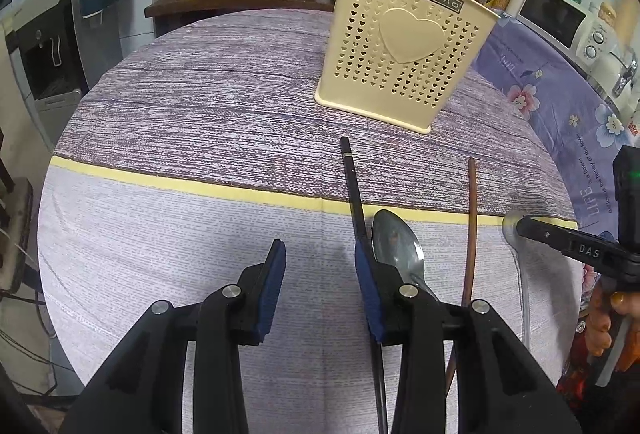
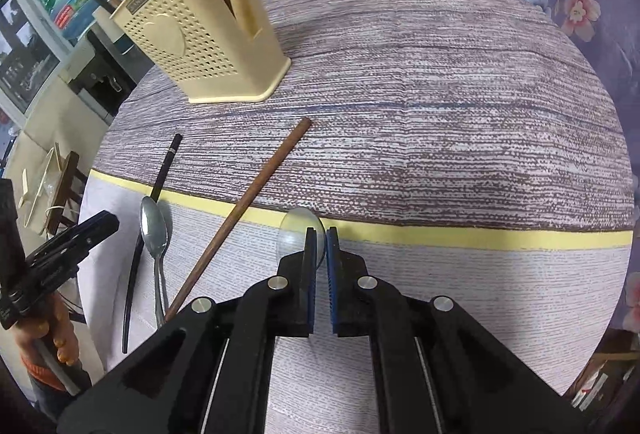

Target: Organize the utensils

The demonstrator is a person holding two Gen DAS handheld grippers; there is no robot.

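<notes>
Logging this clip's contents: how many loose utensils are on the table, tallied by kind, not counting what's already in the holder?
Spoons: 2, one free and one between the right tool's near-closed fingers.
Chopsticks: 2, one black, one brown.
Total: 4 on the cloth, in front of the cream holder.

Both wrist cameras are looking low across the table (image 1: 200, 94), facing the holder (image 1: 404, 46) beyond; both are sharing the chopsticks and spoons between.

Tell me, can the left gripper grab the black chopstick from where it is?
Probably yes. The left gripper is open, the black chopstick lies beside its right finger, and nothing covers it.
</notes>
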